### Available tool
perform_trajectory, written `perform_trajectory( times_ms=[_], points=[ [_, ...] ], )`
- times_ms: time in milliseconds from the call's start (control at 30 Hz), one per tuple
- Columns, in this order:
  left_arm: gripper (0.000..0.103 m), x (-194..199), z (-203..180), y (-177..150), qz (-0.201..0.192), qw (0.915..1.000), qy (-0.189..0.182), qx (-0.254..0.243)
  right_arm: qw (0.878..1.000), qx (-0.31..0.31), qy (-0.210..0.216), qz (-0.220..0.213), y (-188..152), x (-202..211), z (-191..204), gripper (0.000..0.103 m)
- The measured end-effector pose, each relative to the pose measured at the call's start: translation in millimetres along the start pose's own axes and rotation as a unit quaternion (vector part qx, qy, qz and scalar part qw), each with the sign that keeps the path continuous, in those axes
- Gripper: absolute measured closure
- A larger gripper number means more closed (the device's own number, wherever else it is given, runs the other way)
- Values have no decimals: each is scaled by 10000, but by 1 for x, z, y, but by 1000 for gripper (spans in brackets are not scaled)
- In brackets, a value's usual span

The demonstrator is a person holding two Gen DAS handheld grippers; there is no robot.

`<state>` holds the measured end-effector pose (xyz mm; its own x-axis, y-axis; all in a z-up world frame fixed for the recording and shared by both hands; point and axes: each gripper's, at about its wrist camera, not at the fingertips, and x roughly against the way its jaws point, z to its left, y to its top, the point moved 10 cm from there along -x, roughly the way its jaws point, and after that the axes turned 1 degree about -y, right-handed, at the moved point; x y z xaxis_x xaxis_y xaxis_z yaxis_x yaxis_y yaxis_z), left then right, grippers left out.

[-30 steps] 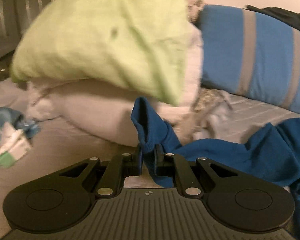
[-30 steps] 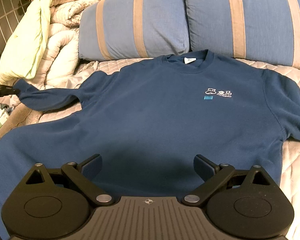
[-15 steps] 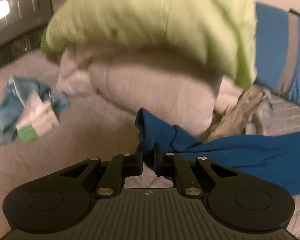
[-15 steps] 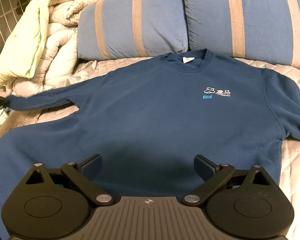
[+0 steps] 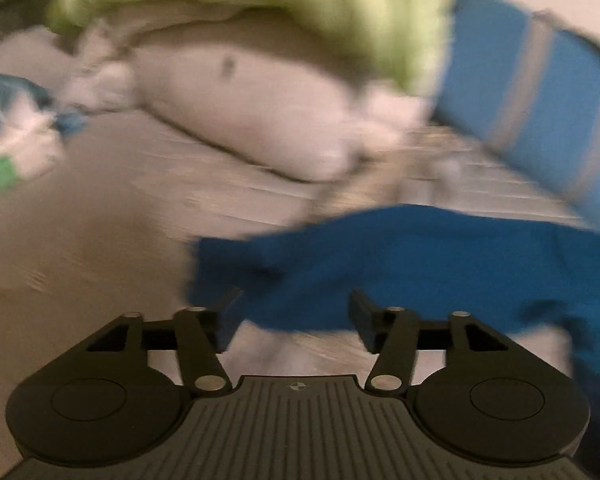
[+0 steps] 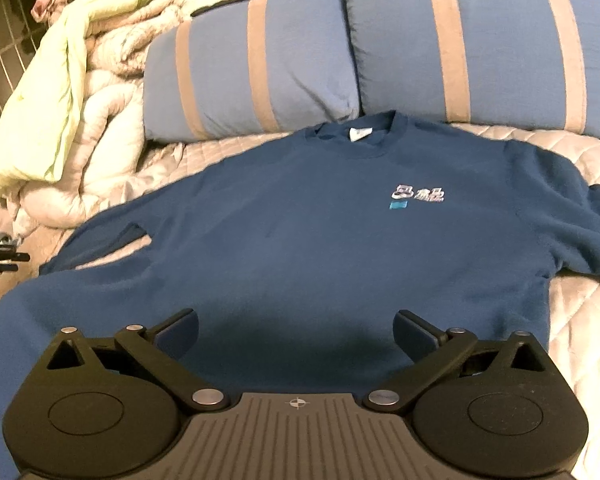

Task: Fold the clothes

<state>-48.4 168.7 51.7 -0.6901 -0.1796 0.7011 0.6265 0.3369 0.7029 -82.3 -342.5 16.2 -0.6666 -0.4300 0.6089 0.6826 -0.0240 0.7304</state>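
A dark blue sweatshirt (image 6: 320, 232) lies spread face up on the bed, collar toward the pillows, with a small white logo on the chest. Its left sleeve (image 6: 96, 240) lies stretched out to the left; the blurred left wrist view shows the sleeve (image 5: 340, 256) flat on the bed. My left gripper (image 5: 294, 312) is open and empty just behind the cuff; it also shows at the far left of the right wrist view (image 6: 4, 260). My right gripper (image 6: 296, 330) is open and empty, hovering over the sweatshirt's lower hem.
Two blue pillows with tan stripes (image 6: 260, 64) (image 6: 480, 40) lean at the head of the bed. A pile of white and pale green bedding (image 6: 68, 120) sits at the left. A small blue, white and green bundle (image 5: 16, 140) lies on the quilted cover (image 6: 580, 320).
My left gripper has opened and let go of the sleeve cuff. The sleeve now lies stretched out flat on the bed. The right gripper has barely moved.
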Motion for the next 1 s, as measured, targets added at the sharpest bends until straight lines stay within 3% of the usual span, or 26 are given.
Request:
perform_trajectory(
  times_ms=[67, 133, 233, 300, 567, 667, 833, 900, 1000],
  points=[
    [36, 19, -27, -14, 80, 9963, -856, 5, 9999, 2, -99, -113, 2, 7, -4, 0],
    [36, 34, -53, -35, 291, 9850, -1702, 65, 9996, 21, -202, -210, 4, 18, -7, 0],
    [36, 56, -86, -69, 703, 9551, -2865, 277, 9992, -38, -281, -274, 3, 40, -18, 0],
    [36, 62, -100, -89, 973, 9385, -3283, 431, 9987, -135, -371, -320, 3, 57, -30, 0],
    [36, 75, -132, -132, 1438, 8917, -4259, 527, 9932, -822, -708, -424, -24, 129, -94, 0],
    [37, 79, -140, -137, 1470, 8799, -4487, 537, 9909, -1164, -552, -391, -46, 147, -108, 1],
    [40, 87, -147, -143, 1595, 8495, -4966, 799, 9832, -1786, -104, -374, -78, 156, -114, 4],
    [45, 89, -152, -147, 1648, 8446, -5033, 783, 9792, -1995, 234, -301, -89, 156, -109, 8],
    [52, 91, -158, -152, 1757, 8457, -4987, 718, 9717, -2191, 878, -77, -104, 150, -96, 23]
  ],
)
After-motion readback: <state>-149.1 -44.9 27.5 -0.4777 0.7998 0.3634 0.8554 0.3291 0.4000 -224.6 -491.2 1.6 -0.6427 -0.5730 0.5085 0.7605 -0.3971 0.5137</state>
